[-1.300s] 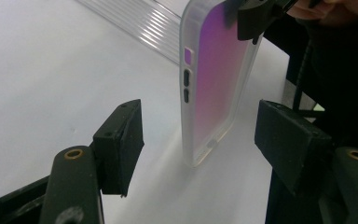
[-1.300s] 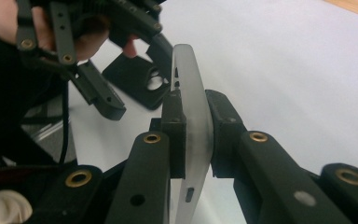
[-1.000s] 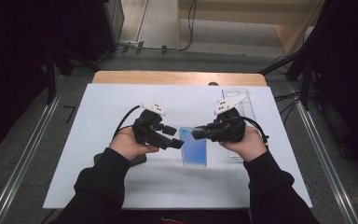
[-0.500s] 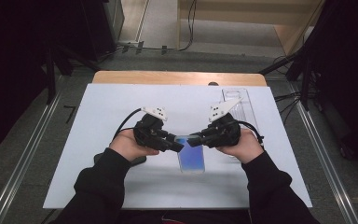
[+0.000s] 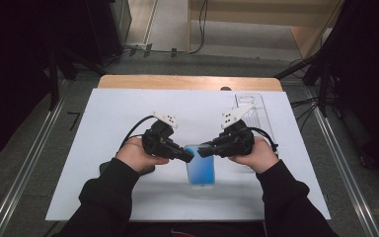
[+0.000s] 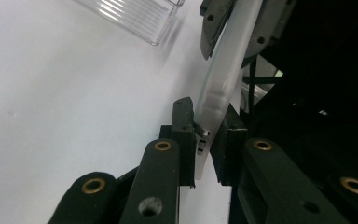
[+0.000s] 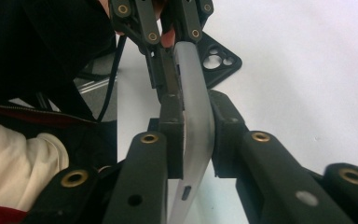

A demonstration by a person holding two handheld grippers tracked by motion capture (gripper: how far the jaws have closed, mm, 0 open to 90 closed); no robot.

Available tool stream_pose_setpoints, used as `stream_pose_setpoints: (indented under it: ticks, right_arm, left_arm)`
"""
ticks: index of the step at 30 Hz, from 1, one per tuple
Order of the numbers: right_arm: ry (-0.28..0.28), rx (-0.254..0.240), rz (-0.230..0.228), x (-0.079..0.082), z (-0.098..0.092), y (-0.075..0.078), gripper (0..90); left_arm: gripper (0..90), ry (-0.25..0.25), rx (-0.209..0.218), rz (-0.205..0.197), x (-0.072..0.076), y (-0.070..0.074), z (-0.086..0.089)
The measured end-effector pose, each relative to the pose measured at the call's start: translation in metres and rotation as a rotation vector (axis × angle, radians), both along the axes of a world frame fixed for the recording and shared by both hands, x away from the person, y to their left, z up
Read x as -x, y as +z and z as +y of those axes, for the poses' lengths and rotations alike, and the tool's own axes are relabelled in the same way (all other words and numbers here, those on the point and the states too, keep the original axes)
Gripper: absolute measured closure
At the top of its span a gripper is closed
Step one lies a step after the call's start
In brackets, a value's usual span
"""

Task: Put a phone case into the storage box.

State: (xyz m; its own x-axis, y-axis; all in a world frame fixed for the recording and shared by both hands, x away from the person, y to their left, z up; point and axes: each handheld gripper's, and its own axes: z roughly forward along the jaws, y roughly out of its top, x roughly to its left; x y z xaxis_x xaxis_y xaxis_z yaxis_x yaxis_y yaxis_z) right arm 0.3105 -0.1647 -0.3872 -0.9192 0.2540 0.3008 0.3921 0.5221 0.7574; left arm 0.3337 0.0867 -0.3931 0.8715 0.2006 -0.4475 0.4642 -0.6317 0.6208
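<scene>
A smartphone with a blue screen is held up on edge above the white table, between the two grippers at the middle of the near side; the left gripper has just been closing its jaws and now pinches the phone's left edge; the right gripper clamps the opposite edge, its jaws having just eased slightly; a black phone case lies flat on the table by the left hand; a clear plastic tray sits farther back, to the right.

Glossy blue phone, matt white table
</scene>
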Motion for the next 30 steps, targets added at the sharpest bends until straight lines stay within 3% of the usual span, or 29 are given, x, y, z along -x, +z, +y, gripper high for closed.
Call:
stream_pose_setpoints:
  ticks: [2,5,13,17,19,21,23,25,27,30]
  right_arm:
    - [-0.028,-0.005,-0.045,0.002,-0.001,0.003,60.5]
    - [-0.090,-0.017,-0.072,0.003,-0.004,0.006,49.8]
    - [-0.250,-0.056,-0.057,0.003,-0.009,0.012,27.4]
    - [-0.285,-0.095,-0.021,0.002,-0.010,0.012,26.4]
    - [-0.279,-0.119,0.000,0.002,-0.010,0.011,26.1]
    - [-0.302,-0.123,-0.008,0.003,-0.008,0.009,23.4]
    - [-0.328,-0.130,-0.038,0.004,-0.006,0.006,11.6]
    - [-0.365,-0.116,-0.084,0.005,-0.002,0.003,0.0]
    - [-0.369,-0.073,-0.058,0.005,0.003,-0.001,0.0]
    - [-0.396,-0.061,-0.054,0.006,0.008,-0.005,0.0]
  left_arm:
    - [80.9,0.005,-0.001,-0.004,0.001,0.002,0.001]
    - [81.0,0.022,0.005,-0.009,0.001,0.006,0.004]
    - [80.9,0.123,-0.015,-0.011,-0.003,0.016,0.013]
    - [80.6,0.185,-0.020,0.013,-0.005,0.021,0.017]
    - [80.7,0.204,-0.028,-0.001,-0.005,0.023,0.019]
    - [80.7,0.237,-0.029,-0.011,-0.005,0.026,0.021]
    - [80.7,0.263,-0.022,-0.015,-0.005,0.029,0.023]
    - [80.7,0.296,-0.017,-0.016,-0.005,0.032,0.025]
    - [80.6,0.327,-0.026,-0.023,-0.005,0.034,0.026]
    - [80.6,0.371,-0.041,-0.037,-0.004,0.037,0.027]
